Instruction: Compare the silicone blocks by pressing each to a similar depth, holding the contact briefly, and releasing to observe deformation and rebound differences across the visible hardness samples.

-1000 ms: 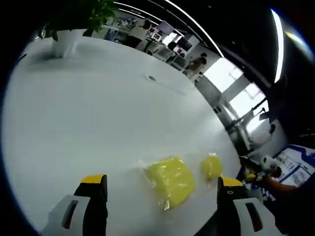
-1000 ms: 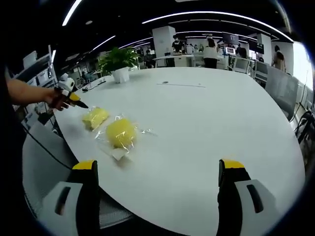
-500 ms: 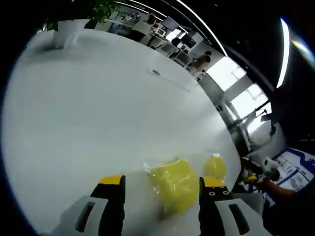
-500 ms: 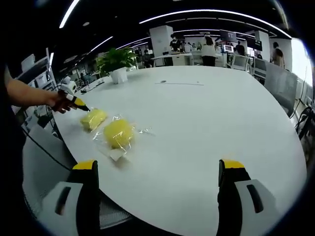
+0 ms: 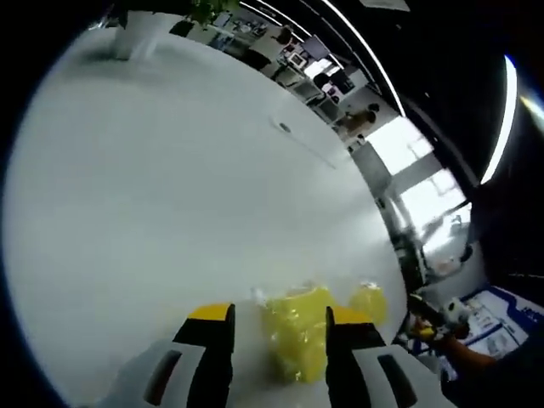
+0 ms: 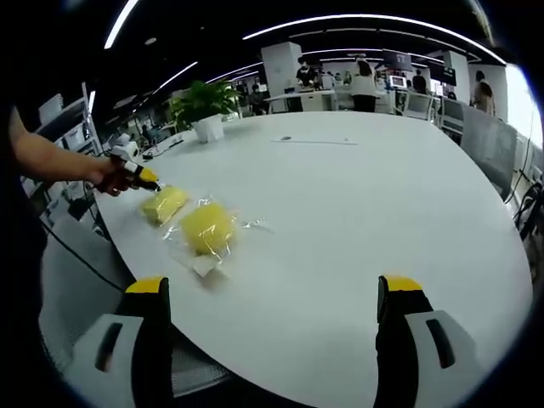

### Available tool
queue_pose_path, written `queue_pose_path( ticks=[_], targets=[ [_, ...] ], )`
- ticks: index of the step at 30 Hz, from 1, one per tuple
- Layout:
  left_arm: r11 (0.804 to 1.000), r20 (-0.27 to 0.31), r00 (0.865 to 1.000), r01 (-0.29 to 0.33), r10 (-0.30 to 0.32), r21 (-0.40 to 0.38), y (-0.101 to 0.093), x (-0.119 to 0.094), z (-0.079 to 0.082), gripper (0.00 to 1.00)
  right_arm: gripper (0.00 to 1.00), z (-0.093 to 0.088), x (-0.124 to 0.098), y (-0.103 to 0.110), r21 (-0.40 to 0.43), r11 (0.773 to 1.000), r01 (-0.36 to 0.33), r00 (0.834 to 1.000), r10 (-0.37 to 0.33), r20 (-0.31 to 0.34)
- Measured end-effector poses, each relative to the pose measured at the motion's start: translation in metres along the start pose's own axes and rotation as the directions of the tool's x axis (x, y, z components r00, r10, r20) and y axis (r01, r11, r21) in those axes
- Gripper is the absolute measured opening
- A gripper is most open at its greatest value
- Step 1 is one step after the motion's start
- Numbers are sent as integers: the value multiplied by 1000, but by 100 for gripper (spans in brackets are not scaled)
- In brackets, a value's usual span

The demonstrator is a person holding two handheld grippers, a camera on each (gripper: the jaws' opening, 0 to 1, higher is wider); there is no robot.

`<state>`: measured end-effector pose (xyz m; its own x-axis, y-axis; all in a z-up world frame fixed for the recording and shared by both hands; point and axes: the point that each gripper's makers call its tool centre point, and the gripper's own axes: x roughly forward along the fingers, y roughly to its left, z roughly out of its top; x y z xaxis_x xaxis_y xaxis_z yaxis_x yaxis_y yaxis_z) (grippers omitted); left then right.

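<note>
Left gripper view puts us low over the white table (image 5: 153, 212), where our left gripper (image 5: 276, 319) has its yellow-tipped jaws drawn close together around the nearer yellow silicone block (image 5: 297, 331), which sits in clear wrapping between them; we cannot tell whether the tips actually touch it. A second, smaller-looking yellow block (image 5: 367, 302) lies just beyond it toward the table's edge.

From the right gripper view we see both wrapped blocks near the table's left edge: the rounder one (image 6: 206, 228) nearer us, the flatter one (image 6: 164, 204) just beside it, with the left gripper (image 6: 136, 174) held in a hand (image 6: 109, 174) right at that flatter block. Our right gripper (image 6: 274, 293) hangs above the bare tabletop with its jaws spread wide, holding nothing, well apart from the blocks. A potted plant (image 6: 204, 106) stands at the far side of the table.
</note>
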<state>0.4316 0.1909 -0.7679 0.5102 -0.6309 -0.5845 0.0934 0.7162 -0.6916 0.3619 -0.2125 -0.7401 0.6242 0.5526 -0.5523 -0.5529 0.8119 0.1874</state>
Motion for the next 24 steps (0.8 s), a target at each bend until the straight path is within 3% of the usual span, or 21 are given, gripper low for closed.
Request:
queue_pose_path(
  ticks=[3,6,12,21,24],
  targets=[
    [1000,-28,1000,0,0,-3,3,3,-5,35,96,-1,0,0,2,1000,-2,1000,2,0],
    [999,-29,999,-41,42,18,12,5,-5,28,96,0,-1,1,-2,1000,-1,1000,1,8],
    [998,-50,999,12,-15,-62,6,9,-8,16,96,-2,-3,-2,2,1000,-1,1000,1,4],
    [990,-62,998,3,-12,-139,7,11,-9,0,96,0,-1,-3,7,1000,-3,1000,3,10],
    [990,-71,997,-7,-3,-140,8,11,-11,0,96,0,0,-2,5,1000,-7,1000,7,8]
  ],
)
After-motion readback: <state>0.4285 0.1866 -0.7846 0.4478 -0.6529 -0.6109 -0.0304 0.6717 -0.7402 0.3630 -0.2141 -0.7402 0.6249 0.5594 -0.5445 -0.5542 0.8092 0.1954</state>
